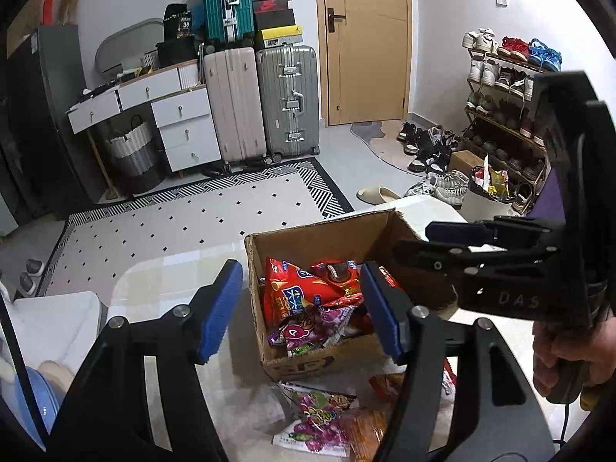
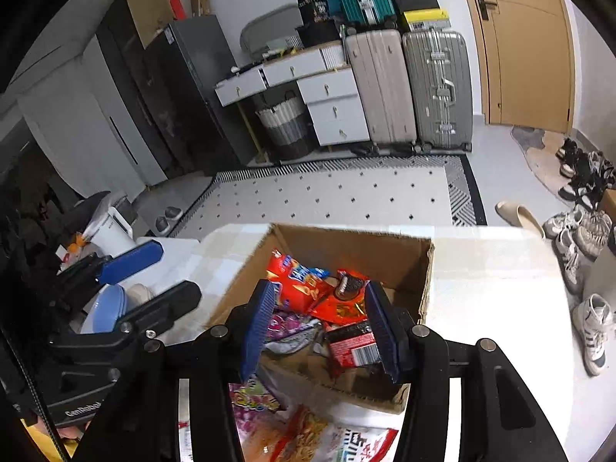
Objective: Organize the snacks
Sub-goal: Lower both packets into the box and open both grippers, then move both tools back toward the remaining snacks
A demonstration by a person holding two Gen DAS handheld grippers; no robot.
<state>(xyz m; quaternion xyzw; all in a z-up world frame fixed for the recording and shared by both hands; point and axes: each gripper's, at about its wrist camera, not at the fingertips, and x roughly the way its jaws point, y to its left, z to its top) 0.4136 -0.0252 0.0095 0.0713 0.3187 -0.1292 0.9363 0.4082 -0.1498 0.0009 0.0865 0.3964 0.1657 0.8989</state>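
Cardboard box sitting on desk, holding snack bags; left tool gaping empty; right tool likewise parted, gripping nothing, hovering above box at 12 o'clock.

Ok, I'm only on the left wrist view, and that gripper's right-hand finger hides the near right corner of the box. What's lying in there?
Observer: A red and black packet with a barcode, on top of the other snacks in the box.
Operator: Is the right gripper carrying anything? I only see it side-on.
Observer: Its own camera shows the right gripper open over the box, and nothing looks pinched between the pads.
Operator: Anything past the table's left edge to watch out for?
Observer: A white kettle stands there on a low white surface, behind a blue bowl.
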